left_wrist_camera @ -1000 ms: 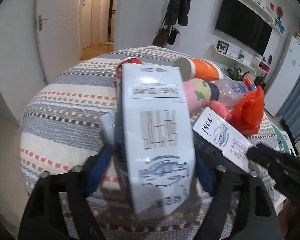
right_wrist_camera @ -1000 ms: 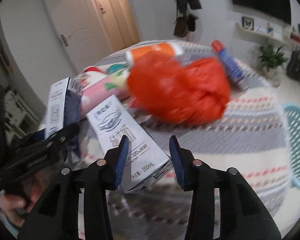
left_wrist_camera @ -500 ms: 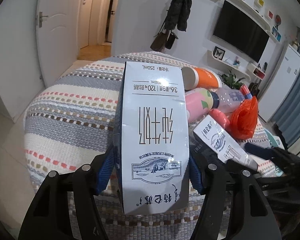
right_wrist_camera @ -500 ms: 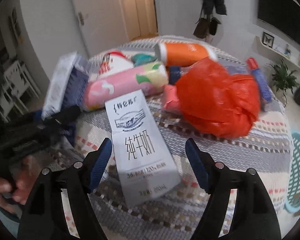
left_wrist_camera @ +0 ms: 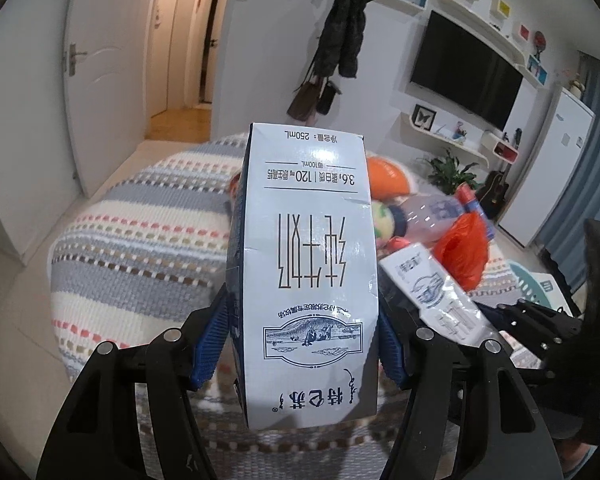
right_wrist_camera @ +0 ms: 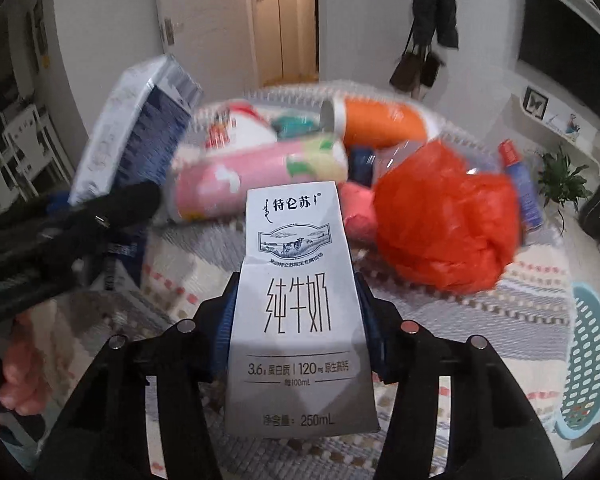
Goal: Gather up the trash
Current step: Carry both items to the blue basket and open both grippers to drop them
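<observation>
A white and blue milk carton (left_wrist_camera: 308, 264) stands upside down between my left gripper's (left_wrist_camera: 302, 332) blue pads, which are shut on its sides, and it hangs above the striped tablecloth (left_wrist_camera: 140, 248). In the right wrist view the same carton (right_wrist_camera: 136, 128) shows at the upper left. A second milk carton (right_wrist_camera: 296, 280) lies lengthwise in my right gripper (right_wrist_camera: 296, 316). Its jaws are closing, and the pads sit against the carton's two sides. That carton (left_wrist_camera: 432, 284) also shows at the right of the left wrist view.
Behind the cartons lie an orange plastic bag (right_wrist_camera: 444, 220), a pink tube (right_wrist_camera: 252, 180), an orange and white bottle (right_wrist_camera: 380, 120) and a clear bottle (left_wrist_camera: 432, 212). A teal perforated basket (right_wrist_camera: 592, 360) stands on the floor at the right. A hand (right_wrist_camera: 20, 372) shows at lower left.
My left gripper has lifted its carton higher off the cloth. My right gripper rolled level, spread wide over the second carton and closed in on its sides.
</observation>
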Demonstrator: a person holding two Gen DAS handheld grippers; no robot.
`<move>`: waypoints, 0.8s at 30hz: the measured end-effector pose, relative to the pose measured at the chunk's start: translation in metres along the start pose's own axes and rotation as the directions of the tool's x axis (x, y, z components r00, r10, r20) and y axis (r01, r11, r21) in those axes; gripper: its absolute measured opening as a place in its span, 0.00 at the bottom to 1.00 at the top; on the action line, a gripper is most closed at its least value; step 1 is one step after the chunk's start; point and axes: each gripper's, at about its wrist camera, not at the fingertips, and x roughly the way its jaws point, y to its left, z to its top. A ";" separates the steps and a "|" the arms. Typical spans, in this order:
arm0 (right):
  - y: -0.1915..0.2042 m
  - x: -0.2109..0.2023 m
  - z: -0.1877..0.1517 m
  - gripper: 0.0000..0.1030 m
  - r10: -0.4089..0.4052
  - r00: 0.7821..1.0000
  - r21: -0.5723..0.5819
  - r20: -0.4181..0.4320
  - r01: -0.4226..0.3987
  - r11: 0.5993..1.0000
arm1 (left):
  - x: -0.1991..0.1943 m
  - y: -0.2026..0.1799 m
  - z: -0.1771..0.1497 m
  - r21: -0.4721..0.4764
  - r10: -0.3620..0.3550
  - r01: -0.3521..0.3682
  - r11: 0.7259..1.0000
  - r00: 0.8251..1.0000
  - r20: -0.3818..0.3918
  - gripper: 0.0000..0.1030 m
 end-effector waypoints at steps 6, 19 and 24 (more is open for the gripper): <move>-0.028 -0.057 0.011 0.49 -0.040 0.988 0.069 0.150 0.030 0.997 | -0.011 -0.030 0.021 0.042 -0.024 0.022 0.999 0.999 0.049 0.60; -0.165 -0.133 -0.008 0.49 -0.258 0.932 0.338 0.255 0.164 0.927 | 0.011 -0.171 0.060 0.269 -0.199 0.176 0.947 0.978 0.061 0.60; -0.225 -0.143 -0.032 0.49 -0.350 0.910 0.448 0.222 0.224 0.866 | 0.035 -0.233 0.059 0.333 -0.284 0.268 0.904 0.959 -0.001 0.60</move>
